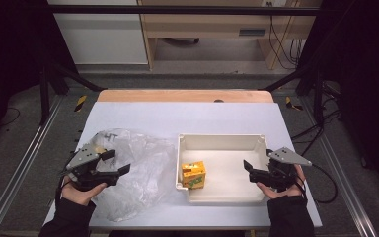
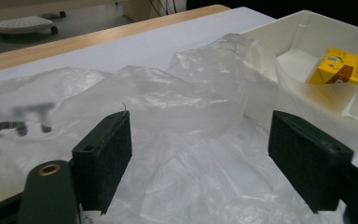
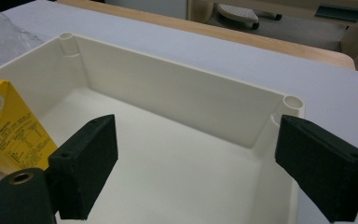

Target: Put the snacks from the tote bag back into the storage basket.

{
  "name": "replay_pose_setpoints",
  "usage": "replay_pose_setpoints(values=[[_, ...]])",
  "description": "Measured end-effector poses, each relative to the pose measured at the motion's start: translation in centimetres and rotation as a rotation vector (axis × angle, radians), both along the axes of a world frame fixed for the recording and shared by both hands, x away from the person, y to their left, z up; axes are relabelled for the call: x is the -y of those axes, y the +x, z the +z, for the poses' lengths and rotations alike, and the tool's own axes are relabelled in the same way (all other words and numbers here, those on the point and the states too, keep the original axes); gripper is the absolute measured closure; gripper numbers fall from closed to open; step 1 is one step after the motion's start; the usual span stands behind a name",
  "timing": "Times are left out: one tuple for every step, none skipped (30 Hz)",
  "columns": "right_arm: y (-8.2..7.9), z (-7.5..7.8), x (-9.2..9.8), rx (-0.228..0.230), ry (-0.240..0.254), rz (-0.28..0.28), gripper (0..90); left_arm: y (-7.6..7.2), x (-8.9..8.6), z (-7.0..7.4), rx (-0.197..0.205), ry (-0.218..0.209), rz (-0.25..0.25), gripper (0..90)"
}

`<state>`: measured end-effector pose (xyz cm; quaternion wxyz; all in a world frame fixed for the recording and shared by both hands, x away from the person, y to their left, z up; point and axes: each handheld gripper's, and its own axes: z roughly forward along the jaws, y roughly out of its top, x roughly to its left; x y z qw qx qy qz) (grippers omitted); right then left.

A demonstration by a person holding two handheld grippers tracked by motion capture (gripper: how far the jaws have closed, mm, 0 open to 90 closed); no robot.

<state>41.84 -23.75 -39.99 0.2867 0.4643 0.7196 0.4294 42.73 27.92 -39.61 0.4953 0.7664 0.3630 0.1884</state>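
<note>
A crumpled clear plastic bag (image 1: 131, 170) lies left of centre on the white tabletop (image 1: 187, 116), touching the white tray (image 1: 219, 141). A yellow carton (image 1: 193, 174) stands in the tray's lower-left corner. The left claw (image 1: 117, 163) hovers wide over the bag; the right claw (image 1: 251, 170) spreads wide, empty, above the tray's right side. Dark floor surrounds.

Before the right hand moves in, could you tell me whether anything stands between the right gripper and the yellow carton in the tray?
Nothing visible does. The right gripper hovers open over the white tray near its right wall, and only bare tray floor separates it from the yellow carton at the left side.
</note>
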Motion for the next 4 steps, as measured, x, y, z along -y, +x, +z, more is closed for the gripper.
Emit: replay_pose_setpoints(values=[[0.00, 0.03, 0.07, 0.003, 0.001, 0.000, 13.3, -0.01, -0.32, 0.00, 0.003, -0.004, 0.007, 20.4], [0.00, 0.03, 0.07, 0.003, 0.001, 0.000, 13.3, -0.01, -0.32, 0.00, 0.003, -0.004, 0.007, 20.3], [-0.02, 0.06, 0.14, 0.003, 0.002, -0.003, 13.3, -0.03, -0.55, 0.03, 0.005, -0.014, 0.014, 20.3], [-0.05, 0.11, 0.20, 0.004, 0.002, -0.004, 13.2, -0.04, -0.79, 0.12, 0.010, -0.017, 0.023, 20.2]])
